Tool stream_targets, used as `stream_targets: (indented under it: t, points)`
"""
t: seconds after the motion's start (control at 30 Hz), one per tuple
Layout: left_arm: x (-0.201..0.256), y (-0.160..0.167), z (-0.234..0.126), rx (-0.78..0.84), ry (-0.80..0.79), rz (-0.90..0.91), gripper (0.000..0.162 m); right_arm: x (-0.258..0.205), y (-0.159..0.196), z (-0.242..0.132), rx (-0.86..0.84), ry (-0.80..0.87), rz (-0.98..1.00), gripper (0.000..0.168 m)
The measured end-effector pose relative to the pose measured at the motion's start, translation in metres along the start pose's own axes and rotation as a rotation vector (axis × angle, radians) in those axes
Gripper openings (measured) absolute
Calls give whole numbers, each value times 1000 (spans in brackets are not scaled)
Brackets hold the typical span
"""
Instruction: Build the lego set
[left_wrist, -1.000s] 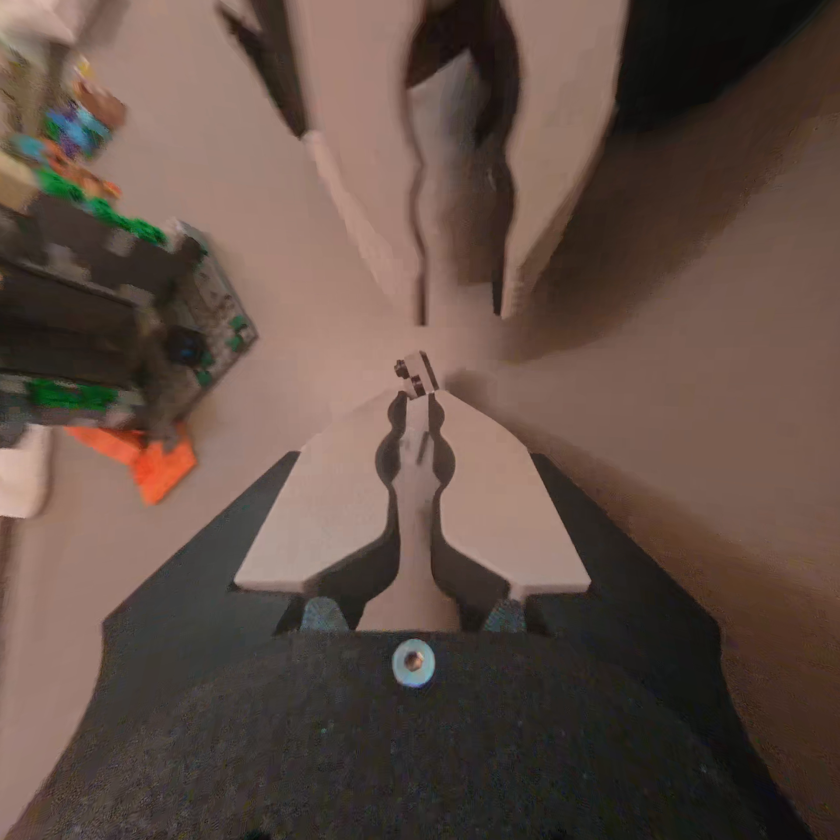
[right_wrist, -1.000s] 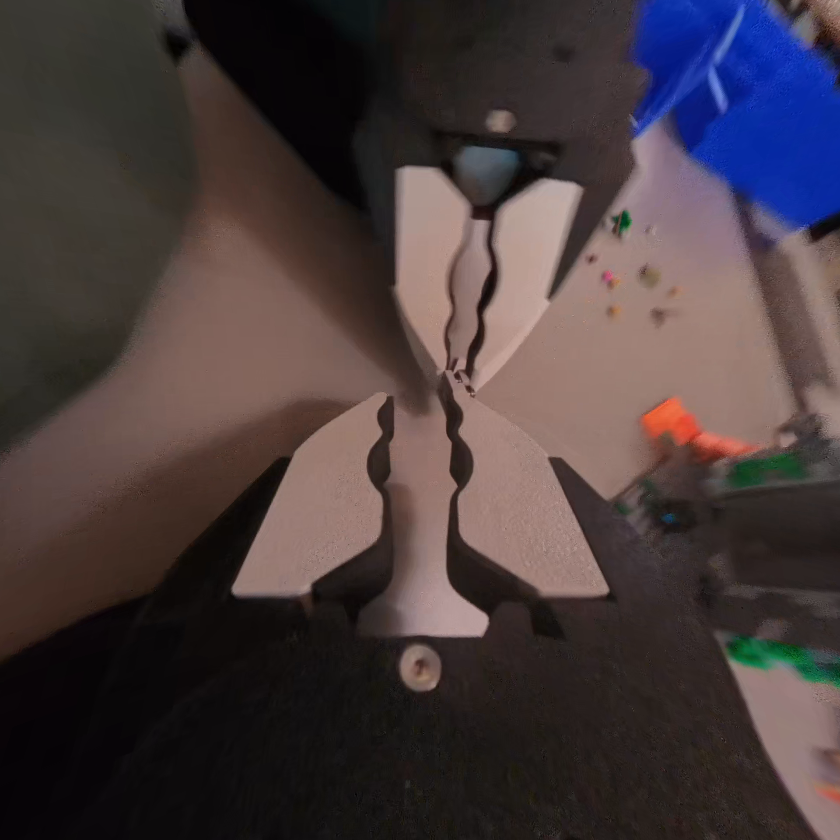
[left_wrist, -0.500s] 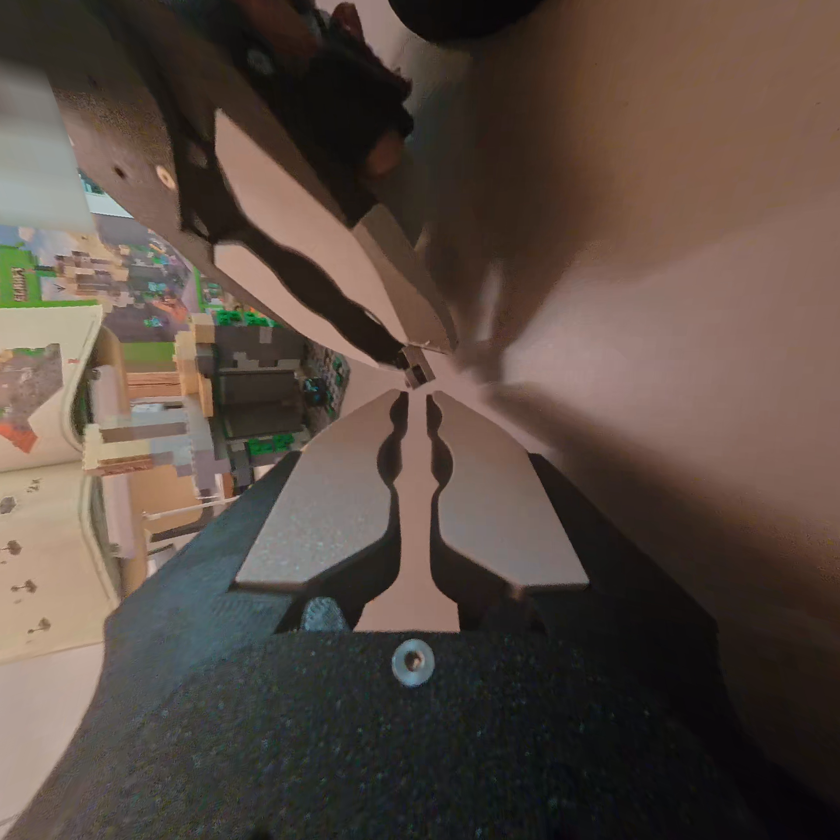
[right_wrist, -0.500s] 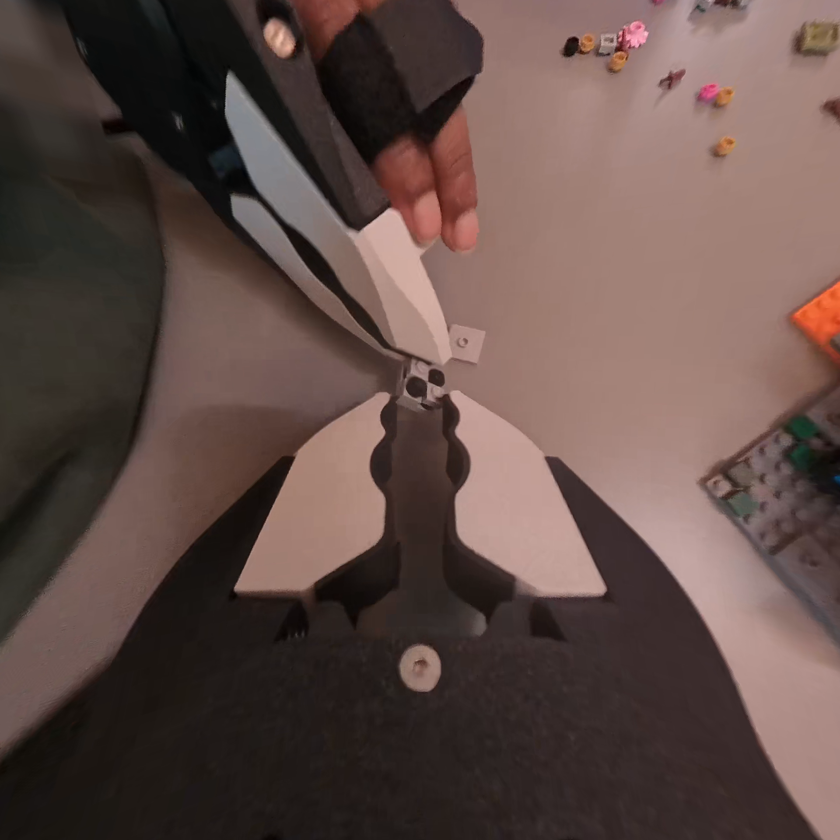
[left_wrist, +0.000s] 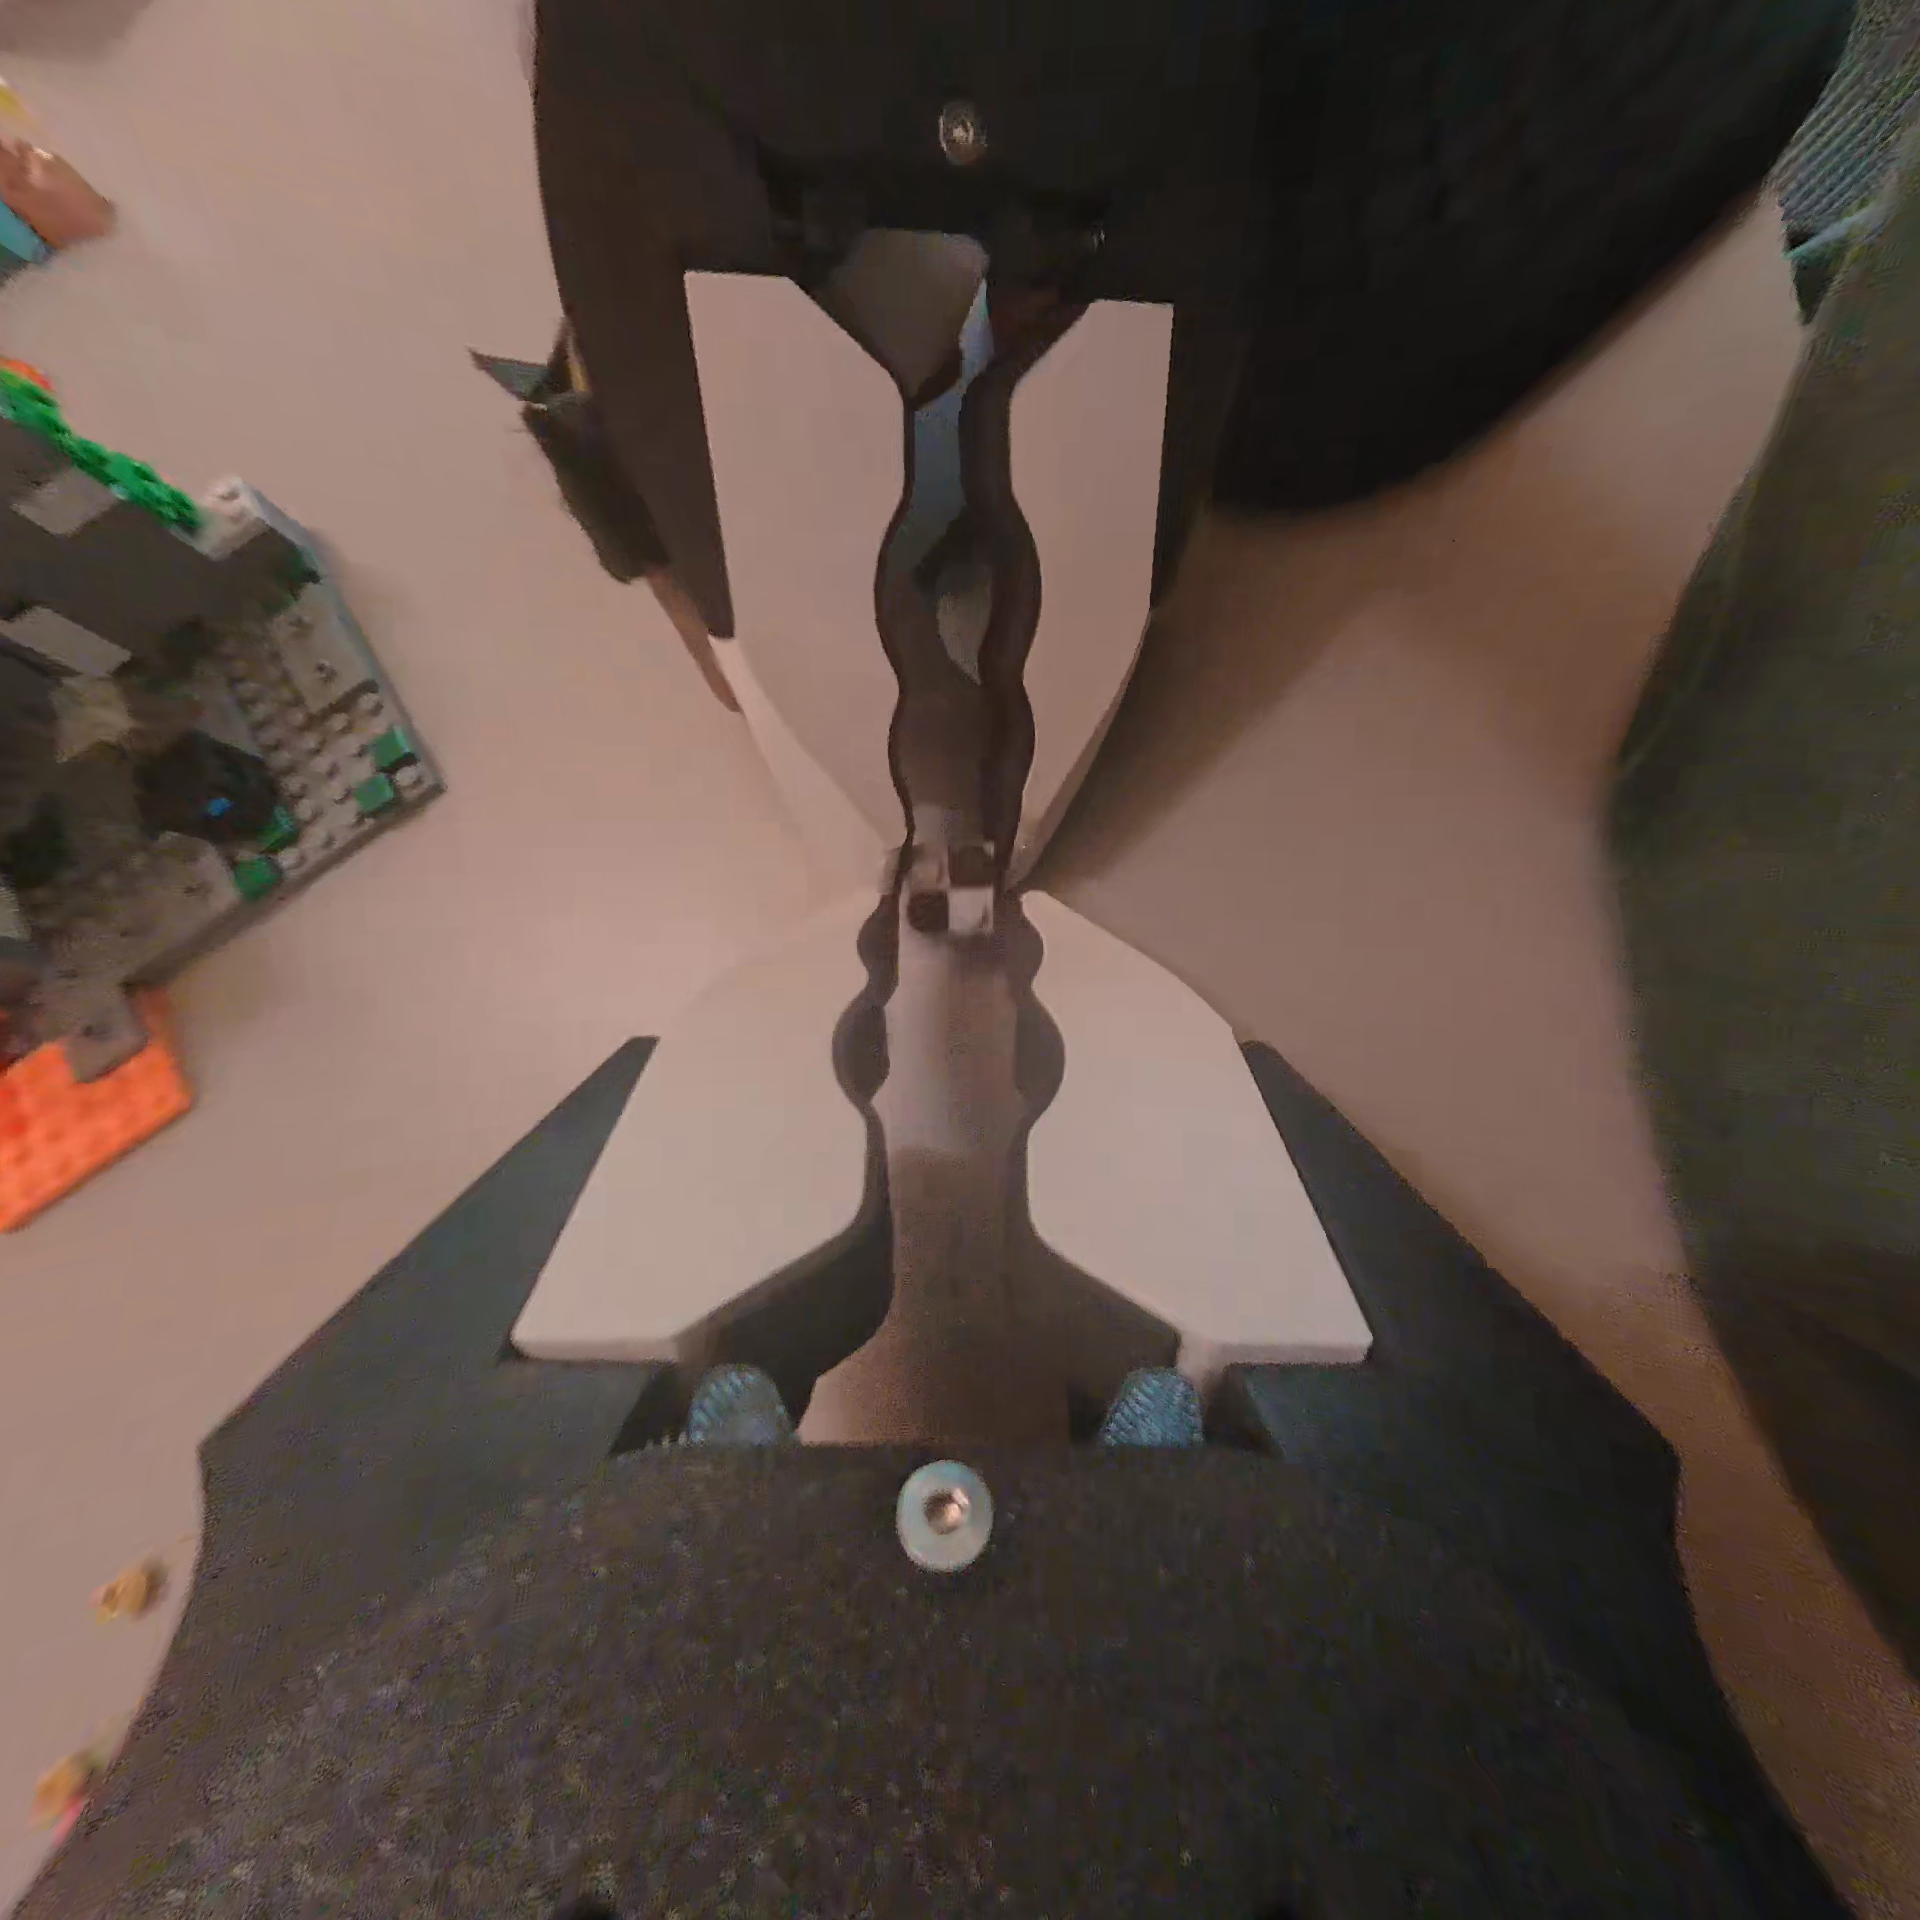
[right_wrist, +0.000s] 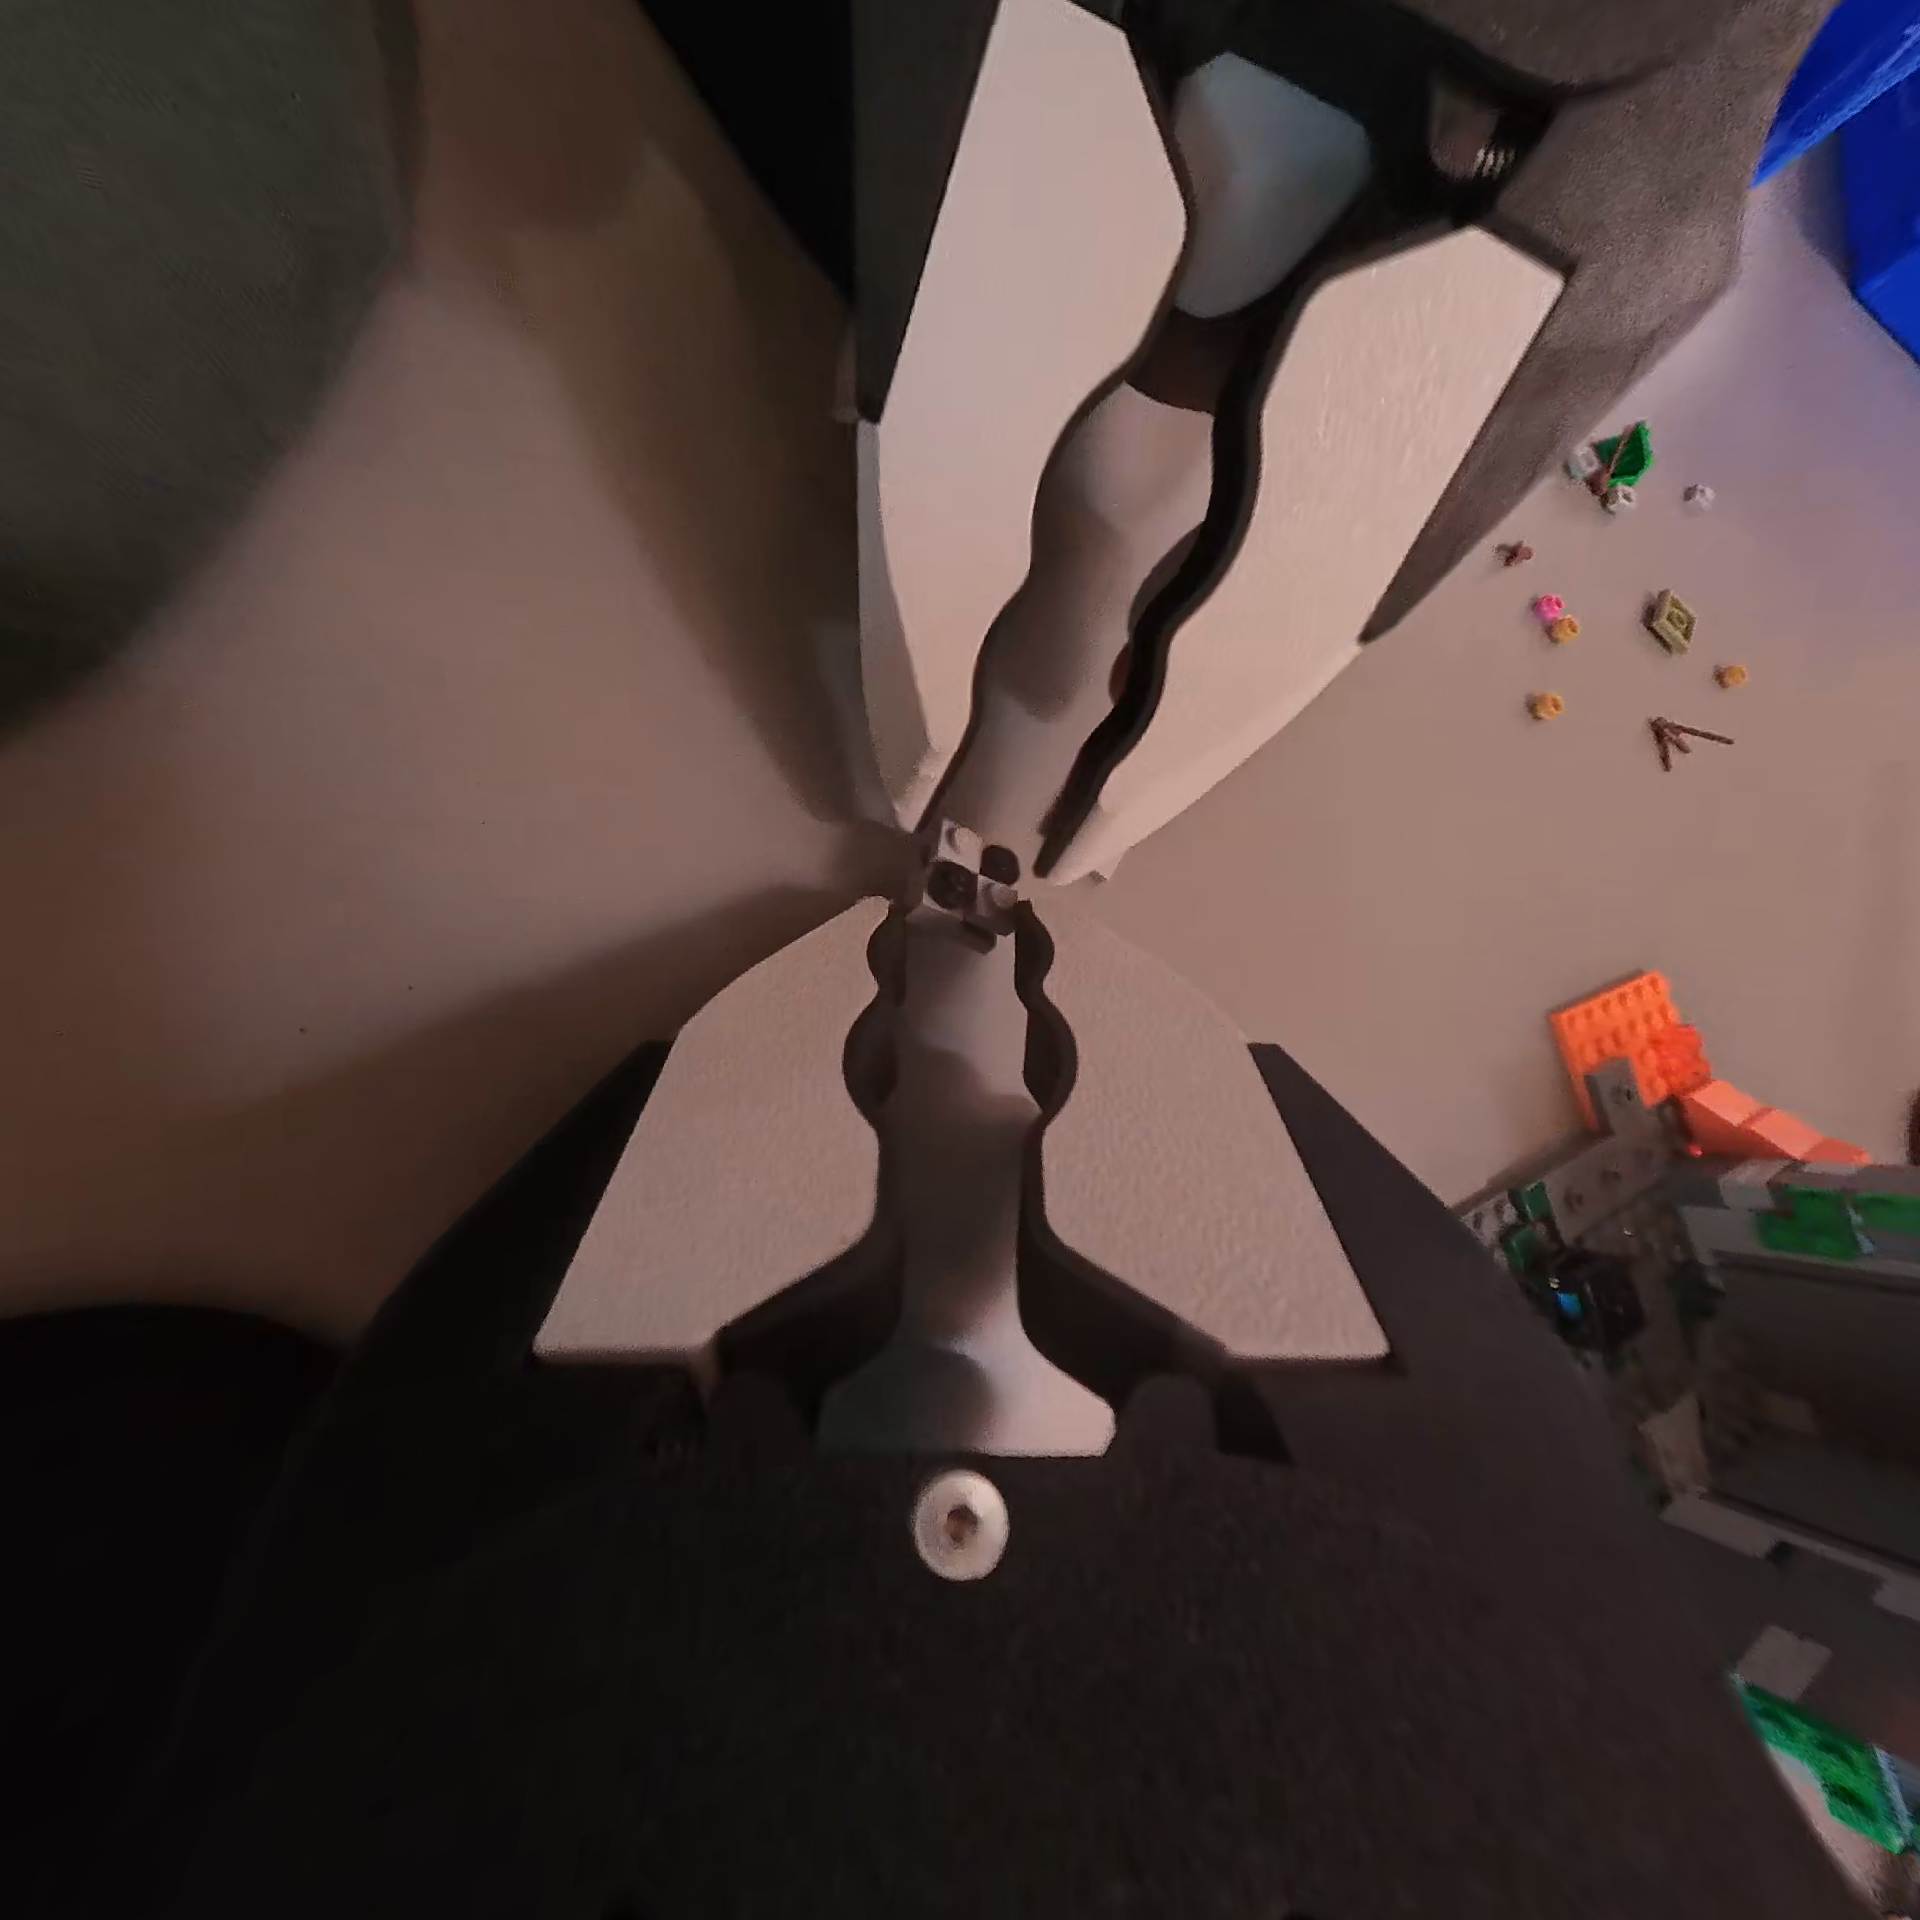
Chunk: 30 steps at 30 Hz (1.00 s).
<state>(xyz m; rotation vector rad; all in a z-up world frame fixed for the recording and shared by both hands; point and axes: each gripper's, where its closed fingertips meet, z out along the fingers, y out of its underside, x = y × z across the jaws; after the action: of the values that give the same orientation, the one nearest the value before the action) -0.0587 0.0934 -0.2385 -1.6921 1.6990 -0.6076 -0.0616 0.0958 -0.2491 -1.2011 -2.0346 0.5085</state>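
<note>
A tiny grey piece (right_wrist: 971, 881) with dark round studs sits at the centre of both wrist views, held in the air above the pale table (right_wrist: 416, 831). It is pinched between the tips of the two grippers, which meet nose to nose. The right gripper (right_wrist: 961, 909) has its fingers drawn narrow around the near side of the piece. The left gripper (left_wrist: 951, 912) does the same from the opposite side, fingers narrow, tips touching the piece. Which of the two truly bears the weight cannot be told.

The likely risk is that the piece slips or pops out during this exchange: it is very small, gripped only at the fingertips, and an uneven squeeze or a twist between the two tools could flick it onto the table.

Both grippers point towards each other in nearly a straight line, tilted downward over the table. Off to one side stands the partly built grey and green model (right_wrist: 1704, 1268) on its studded base, beside an orange plate (right_wrist: 1621, 1029). Loose small pieces (right_wrist: 1662, 623) lie scattered farther away.
</note>
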Motion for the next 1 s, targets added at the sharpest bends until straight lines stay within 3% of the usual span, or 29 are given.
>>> stream_targets:
  t: [0.4,1.0]
  points:
    - [-6,6,10,-47,30,-37,17,0,9,-7,-49,-75,147,27]
    - [-2,7,14,-60,21,-62,16,-2,9,-7,-120,-35,353,14]
